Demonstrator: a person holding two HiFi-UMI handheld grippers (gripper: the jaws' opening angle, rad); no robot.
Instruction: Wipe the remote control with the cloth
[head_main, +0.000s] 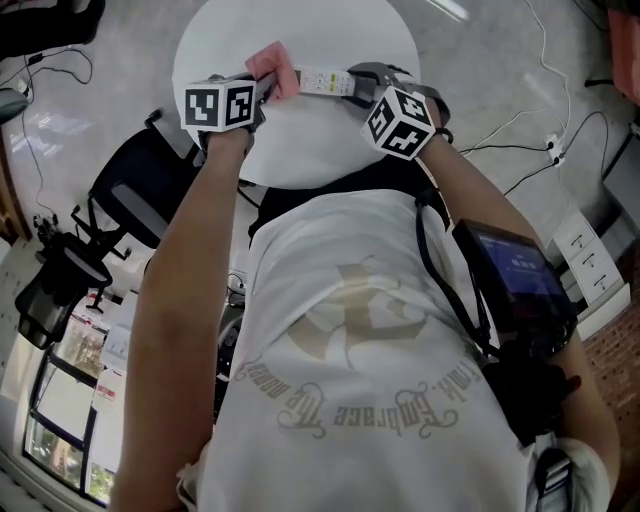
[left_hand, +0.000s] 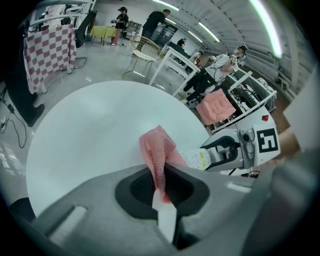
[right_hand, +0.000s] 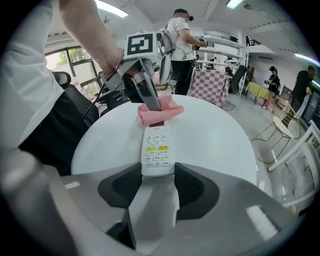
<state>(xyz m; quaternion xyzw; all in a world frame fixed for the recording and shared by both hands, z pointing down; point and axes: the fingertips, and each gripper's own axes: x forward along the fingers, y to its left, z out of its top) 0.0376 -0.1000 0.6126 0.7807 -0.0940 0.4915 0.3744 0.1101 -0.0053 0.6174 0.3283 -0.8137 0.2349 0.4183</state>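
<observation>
Wiping step, we judge. Left gripper (left_hand: 160, 189) pinches pink mesh cloth (left_hand: 157, 150) on slim white plastic remote control's (right_hand: 157, 150) 12 o'clock end; right gripper (right_hand: 157, 175) clamps its 6 o'clock end. Next we need a firm stroke toward 6 o'clock.

The left arm (head_main: 195, 240) and right arm (head_main: 470, 185) reach forward from the torso, bare to the wrist, and converge so the two grippers nearly meet tip to tip. The left gripper (head_main: 262, 88) tilts down and inward, its jaws pinched together on the cloth (left_hand: 157, 150). The right gripper (head_main: 352, 84), tilted down likewise, has its jaws set wider, clamped on the near end of the remote control (right_hand: 157, 150).
</observation>
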